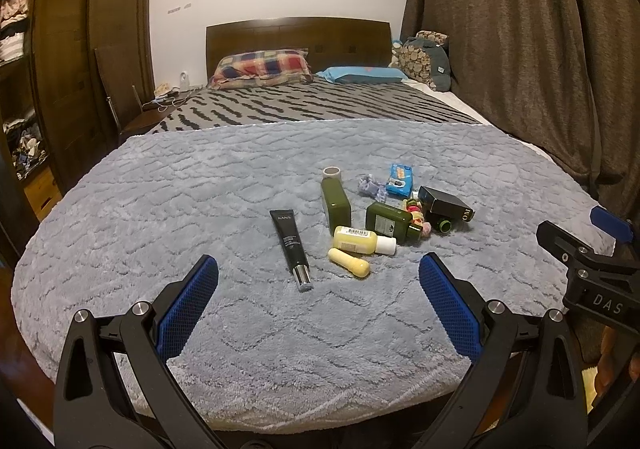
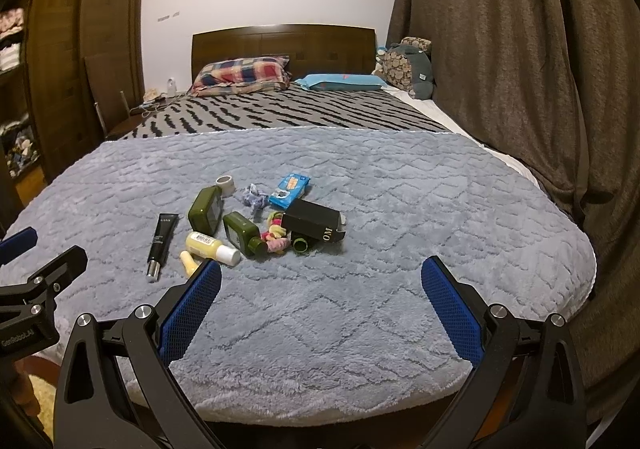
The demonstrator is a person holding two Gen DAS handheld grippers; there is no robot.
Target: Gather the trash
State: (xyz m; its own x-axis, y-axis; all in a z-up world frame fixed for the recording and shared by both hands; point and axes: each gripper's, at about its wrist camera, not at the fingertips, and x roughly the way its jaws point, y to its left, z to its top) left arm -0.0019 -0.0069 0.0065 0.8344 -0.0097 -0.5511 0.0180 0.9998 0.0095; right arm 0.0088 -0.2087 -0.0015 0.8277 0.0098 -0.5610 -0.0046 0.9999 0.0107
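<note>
A pile of items lies on the grey fleece blanket [image 1: 200, 177] [image 2: 440, 189]: a black tube [image 1: 290, 243] [image 2: 162, 245], two dark green bottles [image 1: 335, 203] [image 1: 390, 221] [image 2: 206, 209] [image 2: 242, 231], a yellow bottle with white cap [image 1: 360, 240] [image 2: 210, 247], a small yellow tube [image 1: 348, 262] [image 2: 188, 262], a black box [image 1: 446, 203] [image 2: 314, 224], a blue packet [image 1: 400, 179] [image 2: 290, 189], a tape roll [image 1: 331, 173] [image 2: 226, 183], crumpled paper [image 1: 370, 185] [image 2: 254, 196] and colourful hair ties [image 1: 414, 211] [image 2: 276, 237]. My left gripper [image 1: 318, 273] is open and empty, short of the pile. My right gripper [image 2: 320, 277] is open and empty, to the pile's right.
The bed runs back to a wooden headboard [image 1: 298, 33] with a plaid pillow [image 1: 262, 67] and a blue pillow [image 1: 360, 74]. Brown curtains [image 1: 520, 49] hang on the right. A wooden wardrobe [image 1: 80, 49] and a chair [image 1: 132, 109] stand on the left.
</note>
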